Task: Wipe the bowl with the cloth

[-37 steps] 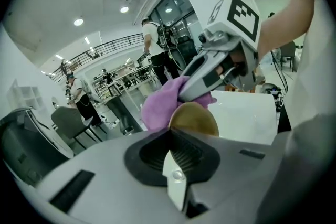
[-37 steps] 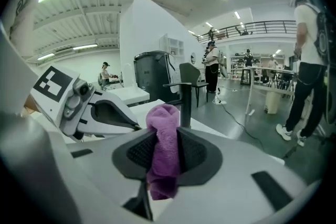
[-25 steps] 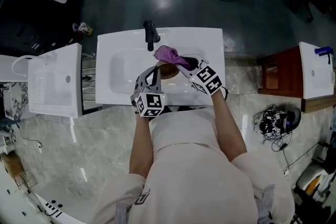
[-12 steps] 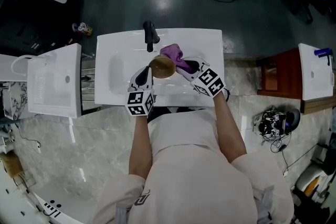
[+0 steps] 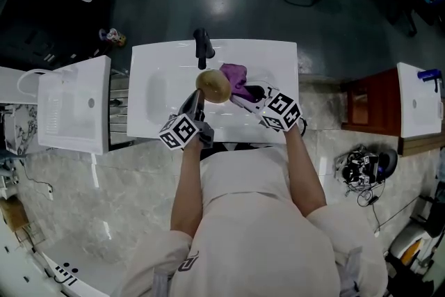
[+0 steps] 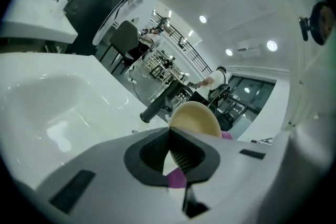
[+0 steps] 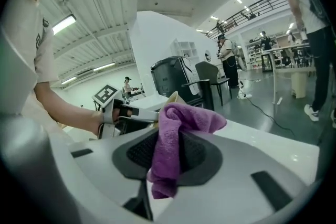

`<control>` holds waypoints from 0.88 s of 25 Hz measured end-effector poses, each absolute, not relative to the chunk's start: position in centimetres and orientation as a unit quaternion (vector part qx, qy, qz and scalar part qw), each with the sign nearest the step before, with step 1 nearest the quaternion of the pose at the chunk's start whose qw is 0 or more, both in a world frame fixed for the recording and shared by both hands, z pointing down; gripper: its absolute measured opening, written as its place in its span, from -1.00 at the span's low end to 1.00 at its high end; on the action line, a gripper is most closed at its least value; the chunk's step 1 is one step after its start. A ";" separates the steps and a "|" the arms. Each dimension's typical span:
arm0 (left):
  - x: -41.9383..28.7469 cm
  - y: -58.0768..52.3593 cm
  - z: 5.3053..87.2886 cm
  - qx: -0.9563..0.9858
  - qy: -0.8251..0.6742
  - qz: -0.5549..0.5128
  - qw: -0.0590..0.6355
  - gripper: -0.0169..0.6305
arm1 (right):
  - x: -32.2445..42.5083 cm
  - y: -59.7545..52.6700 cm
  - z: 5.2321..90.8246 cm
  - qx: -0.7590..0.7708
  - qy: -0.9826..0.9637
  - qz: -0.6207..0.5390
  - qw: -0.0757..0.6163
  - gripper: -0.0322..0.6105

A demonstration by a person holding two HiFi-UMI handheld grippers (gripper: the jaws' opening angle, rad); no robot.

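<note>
Pinching the bowl (image 5: 213,85) by its rim over the sink (image 5: 160,90), left gripper (image 5: 199,99) holds it apparently touching the cloth (image 5: 235,74) clamped in right gripper (image 5: 240,99); sink free leftward.

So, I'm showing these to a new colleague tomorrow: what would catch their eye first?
Probably the tan bowl, held tilted over the white sink with the left gripper shut on its rim. Next comes the bright purple cloth, pinched in the right gripper just to the right of the bowl.

no legible text, labels or numbers anywhere.
</note>
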State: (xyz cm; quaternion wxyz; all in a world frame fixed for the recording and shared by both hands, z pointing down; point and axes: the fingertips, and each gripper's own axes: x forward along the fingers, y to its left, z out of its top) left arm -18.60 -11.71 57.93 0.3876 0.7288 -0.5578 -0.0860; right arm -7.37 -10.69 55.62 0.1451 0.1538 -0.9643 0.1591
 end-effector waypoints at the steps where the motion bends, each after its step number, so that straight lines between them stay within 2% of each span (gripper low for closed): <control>1: -18.6 -11.7 58.0 0.724 -0.555 -0.096 0.398 -0.92 | -7.4 -10.6 55.6 0.151 -0.965 0.160 0.144 -0.62; 6: -18.1 -11.9 58.2 0.697 -0.526 -0.166 0.458 -0.92 | -8.0 -9.4 56.2 0.121 -0.967 0.155 0.161 -0.62; 14: -17.7 -11.7 58.7 0.704 -0.480 -0.192 0.487 -0.92 | -8.9 -7.0 56.6 0.059 -0.968 0.169 0.174 -0.62; 19: -14.9 -11.9 57.0 0.687 -0.391 -0.281 0.544 -0.92 | -9.2 -6.3 57.3 0.044 -0.968 0.172 0.180 -0.62; 22: -13.9 -11.5 56.8 0.683 -0.341 -0.293 0.576 -0.92 | -9.5 -5.9 57.9 0.038 -0.967 0.169 0.188 -0.62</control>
